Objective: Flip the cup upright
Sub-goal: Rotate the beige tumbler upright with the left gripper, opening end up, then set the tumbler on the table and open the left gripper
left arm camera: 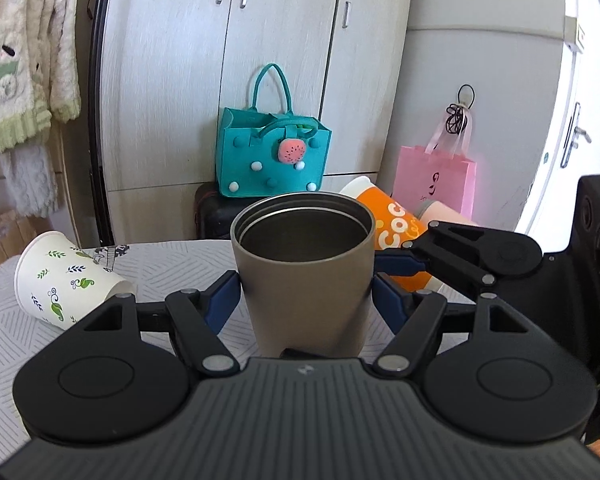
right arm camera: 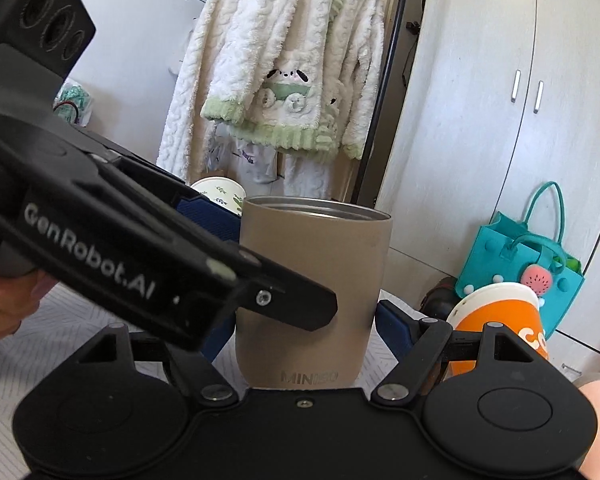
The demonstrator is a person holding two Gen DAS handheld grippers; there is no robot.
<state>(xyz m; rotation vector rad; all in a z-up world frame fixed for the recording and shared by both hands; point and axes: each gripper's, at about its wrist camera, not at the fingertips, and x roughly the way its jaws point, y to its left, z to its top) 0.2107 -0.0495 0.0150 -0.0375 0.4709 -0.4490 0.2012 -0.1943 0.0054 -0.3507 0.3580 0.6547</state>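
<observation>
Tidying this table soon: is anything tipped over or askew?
Yes. The leaf-print paper cup and the orange paper cup both lie on their sides. The tan metal cup stands upright between both grippers' fingers.

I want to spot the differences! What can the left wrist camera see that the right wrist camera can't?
Only the left wrist view shows inside the metal cup and the pink bag.

Only the right wrist view shows the MINISO name low on the cup, and the GenRobot.AI writing on the left claw.

Both show the cup standing upright between claw fingers, the leaf paper cup and orange cup lying tipped, the teal bag and the fluffy robe.
</observation>
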